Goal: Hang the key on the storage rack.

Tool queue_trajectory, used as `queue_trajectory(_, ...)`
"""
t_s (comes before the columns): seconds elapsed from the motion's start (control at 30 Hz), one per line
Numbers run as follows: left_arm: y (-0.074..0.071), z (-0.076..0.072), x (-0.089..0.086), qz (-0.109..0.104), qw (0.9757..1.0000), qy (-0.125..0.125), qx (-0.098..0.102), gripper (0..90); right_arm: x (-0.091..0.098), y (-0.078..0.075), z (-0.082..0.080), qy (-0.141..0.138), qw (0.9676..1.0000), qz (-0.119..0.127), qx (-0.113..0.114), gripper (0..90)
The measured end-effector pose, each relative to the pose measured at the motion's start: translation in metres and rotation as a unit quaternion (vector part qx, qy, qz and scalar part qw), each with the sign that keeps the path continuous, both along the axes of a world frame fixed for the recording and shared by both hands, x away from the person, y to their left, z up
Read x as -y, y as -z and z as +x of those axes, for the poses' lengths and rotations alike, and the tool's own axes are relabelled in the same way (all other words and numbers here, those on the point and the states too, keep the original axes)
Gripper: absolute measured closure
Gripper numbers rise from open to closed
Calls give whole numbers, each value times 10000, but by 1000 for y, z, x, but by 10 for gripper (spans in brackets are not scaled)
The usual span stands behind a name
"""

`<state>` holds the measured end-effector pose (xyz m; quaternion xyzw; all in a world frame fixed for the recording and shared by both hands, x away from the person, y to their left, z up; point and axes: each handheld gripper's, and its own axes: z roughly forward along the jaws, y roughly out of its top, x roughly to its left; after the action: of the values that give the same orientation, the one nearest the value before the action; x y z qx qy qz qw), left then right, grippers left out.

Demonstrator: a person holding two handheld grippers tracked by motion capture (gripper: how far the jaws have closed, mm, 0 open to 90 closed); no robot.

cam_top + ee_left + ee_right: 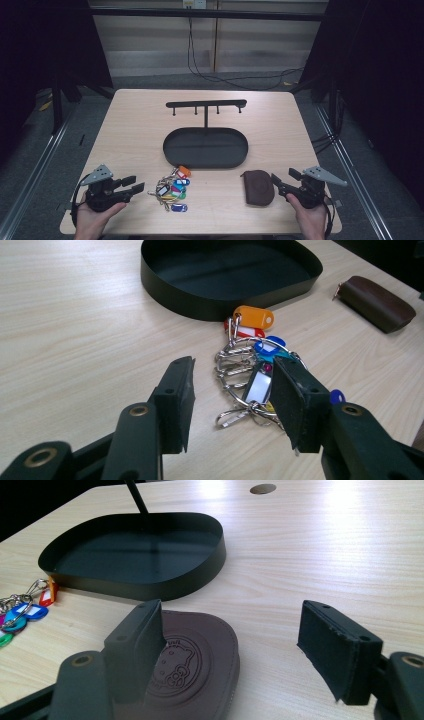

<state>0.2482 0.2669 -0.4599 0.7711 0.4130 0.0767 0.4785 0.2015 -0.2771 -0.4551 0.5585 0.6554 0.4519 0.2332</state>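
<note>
On a pale wooden tabletop [130, 125], a person is holding one gripper in each hand at the near edge. The left gripper [131, 187] is lying low at the near left corner, its fingers [175, 400] standing spread and empty, aimed at a key bunch [172, 189] just ahead of them; in the left gripper view the bunch [250, 375] is lying flat on the wood beyond the fingertips, its rings and coloured tags partly hidden by the right-hand finger, with no pad touching it. The right gripper [281, 183] is resting at the near right corner, pointing toward the middle of the table, its fingers [340, 645] likewise standing spread and pinching nothing. A brown pouch [257, 186] is lying flat just in front of that gripper; in the right gripper view the pouch [200, 660], stamped with a round cartoon emblem, is sitting beside and partly behind the left-hand finger, while the other finger is hanging well apart from it over bare wood. A black oval tray [172, 145] is sitting at the centre of the table, just beyond the key bunch and the pouch, with a post rising from its far rim to a black hook rail [206, 104].
</note>
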Motion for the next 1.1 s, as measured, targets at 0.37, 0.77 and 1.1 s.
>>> queue_trajectory(0.37,-1,4,1,-6,9996,-180,-195,557,2,1,-1,56,10000,6,-48,258)
queue_trajectory(0.77,-5,10,14,49,9982,164,-571,495,2,2,-2,56,9999,-89,-109,260)
queue_trajectory(1.1,-27,16,21,551,9946,430,-764,528,3,2,-3,78,9999,-71,-132,261)
